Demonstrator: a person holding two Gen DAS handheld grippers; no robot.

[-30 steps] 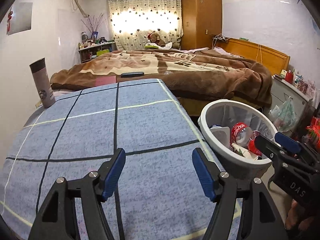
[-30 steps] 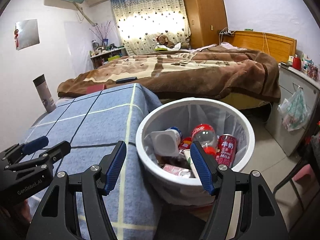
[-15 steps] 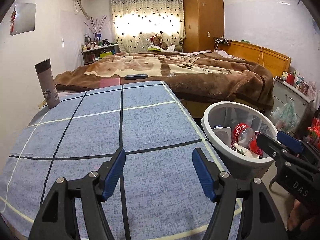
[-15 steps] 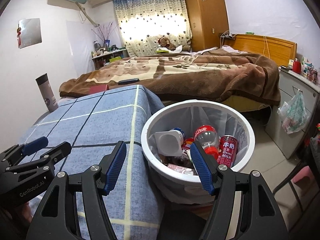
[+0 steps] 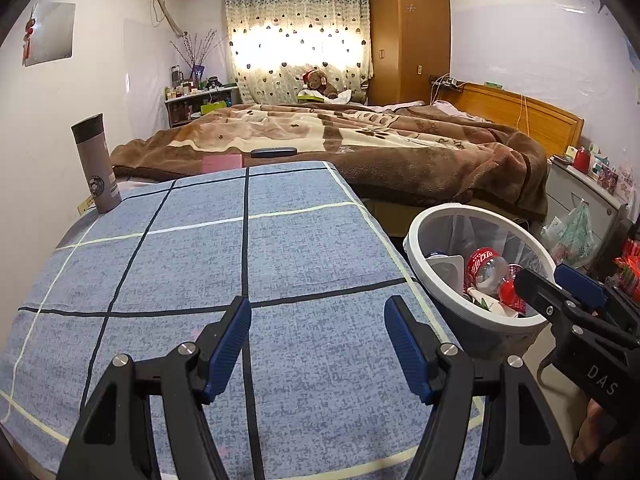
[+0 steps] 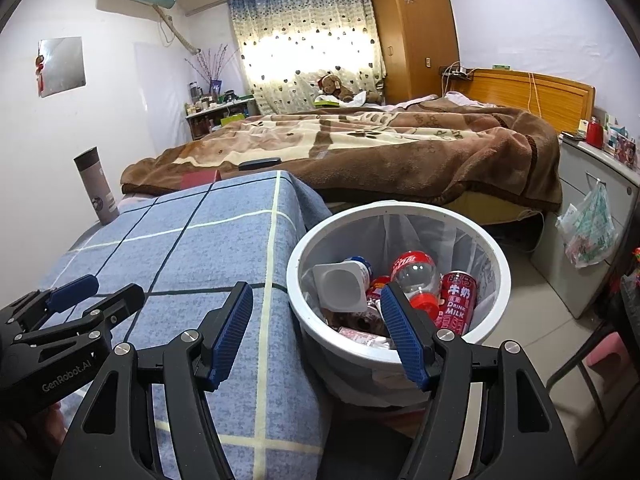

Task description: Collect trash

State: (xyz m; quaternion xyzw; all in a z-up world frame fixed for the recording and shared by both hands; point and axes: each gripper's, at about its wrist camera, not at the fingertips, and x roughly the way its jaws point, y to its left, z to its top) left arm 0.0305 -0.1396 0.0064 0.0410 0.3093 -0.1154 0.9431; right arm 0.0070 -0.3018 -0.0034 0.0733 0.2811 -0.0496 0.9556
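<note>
A white trash bin [image 6: 298, 292] [image 5: 416, 256] lined with a clear bag stands beside the table. Inside lie a plastic cola bottle [image 6: 414, 276] [image 5: 486, 266], a red milk can [image 6: 456, 300], a white yogurt cup [image 6: 340, 284] and other wrappers. My left gripper [image 5: 318, 338] hovers open over the blue checked tablecloth [image 5: 200, 248], nothing between its blue pads. My right gripper [image 6: 316, 328] is open too, held over the table's edge and the bin's near rim, empty. Each gripper shows in the other's view, the right one [image 5: 560, 284] and the left one [image 6: 96, 296].
A grey thermos [image 5: 96, 168] [image 6: 96, 188] stands at the table's far left corner. Beyond it lies a bed with a brown blanket [image 5: 360, 140], a dark remote [image 5: 274, 152] and a pink item [image 5: 222, 163]. A grey cabinet with a hanging plastic bag [image 6: 588, 228] stands right of the bin.
Both views have tilted and pulled back slightly, so the bin and table sit a little lower and farther. Both grippers stay open and empty.
</note>
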